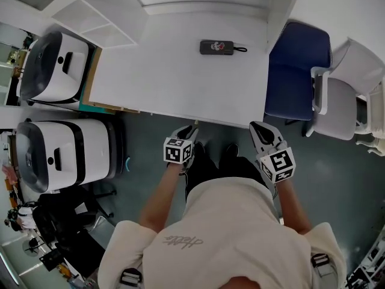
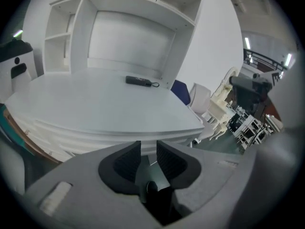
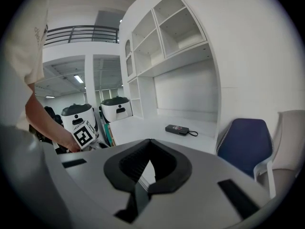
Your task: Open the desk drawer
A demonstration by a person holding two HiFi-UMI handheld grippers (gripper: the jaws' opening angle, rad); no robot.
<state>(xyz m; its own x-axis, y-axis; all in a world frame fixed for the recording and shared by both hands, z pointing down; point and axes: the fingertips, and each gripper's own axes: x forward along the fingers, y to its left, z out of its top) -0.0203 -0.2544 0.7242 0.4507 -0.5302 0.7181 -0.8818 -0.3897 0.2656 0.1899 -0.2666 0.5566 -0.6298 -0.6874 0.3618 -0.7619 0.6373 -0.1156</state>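
A white desk (image 1: 174, 80) fills the top middle of the head view; its front edge (image 2: 109, 136) shows as stacked white bands in the left gripper view, and I cannot make out a separate drawer handle. My left gripper (image 1: 194, 127) sits at that front edge, near its middle. Its jaws (image 2: 148, 149) stand a narrow gap apart, with the white edge showing through the gap and nothing held. My right gripper (image 1: 255, 126) hangs just off the desk's front right corner. Its jaws (image 3: 150, 142) meet at the tips, empty.
A black pouch with a cord (image 1: 216, 47) lies at the desk's back. A blue chair (image 1: 298, 71) and a white chair (image 1: 346, 95) stand to the right. Two white machines (image 1: 60, 68) (image 1: 63, 152) stand left. Shelves (image 1: 96, 17) rise behind.
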